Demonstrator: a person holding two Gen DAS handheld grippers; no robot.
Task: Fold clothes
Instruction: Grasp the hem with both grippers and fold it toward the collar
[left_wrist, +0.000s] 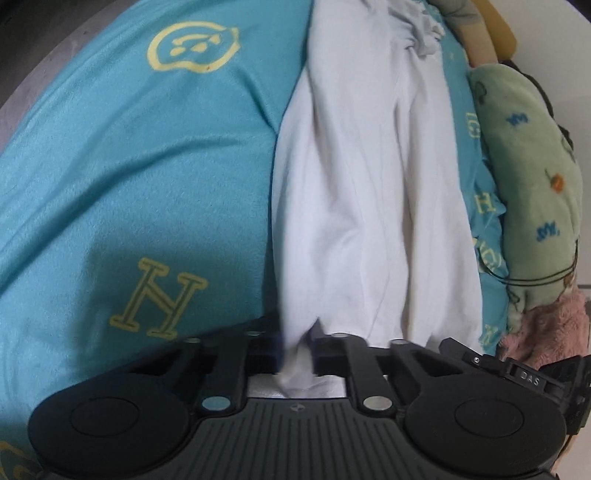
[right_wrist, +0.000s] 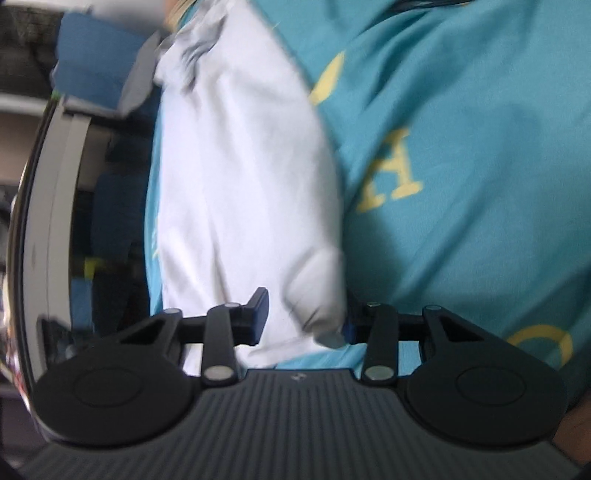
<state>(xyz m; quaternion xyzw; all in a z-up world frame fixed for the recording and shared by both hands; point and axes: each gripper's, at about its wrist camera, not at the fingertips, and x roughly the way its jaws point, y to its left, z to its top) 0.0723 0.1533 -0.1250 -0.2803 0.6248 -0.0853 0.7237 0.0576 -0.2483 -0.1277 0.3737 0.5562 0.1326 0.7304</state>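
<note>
Left gripper (left_wrist: 297, 350): jaws closed on the near edge of the white garment (left_wrist: 369, 184); a pinched tuck of cloth stands between the fingertips.
Right gripper (right_wrist: 304, 321): jaws stand apart; a rolled corner of the white garment (right_wrist: 240, 166) lies in the gap, against the right-hand finger (right_wrist: 354, 325), clear of the left-hand finger (right_wrist: 258, 317). No clamp on the cloth.
White garment, position: lies on the teal sheet (left_wrist: 147, 166) as a long, narrow, creased strip running away from both grippers; the far end is bunched and wrinkled.
Teal sheet, surface: printed with yellow letters and emblems; shows on both sides of the garment in the left wrist view, and mainly to its right in the right wrist view (right_wrist: 461, 129).
Green plush item (left_wrist: 532, 166): at the sheet's right edge, apart from the garment.
Pink plush item (left_wrist: 546, 325): just below the green one, touching it.
Blue fabric item (right_wrist: 92, 62): far left, beyond the garment's bunched end; blurred.
</note>
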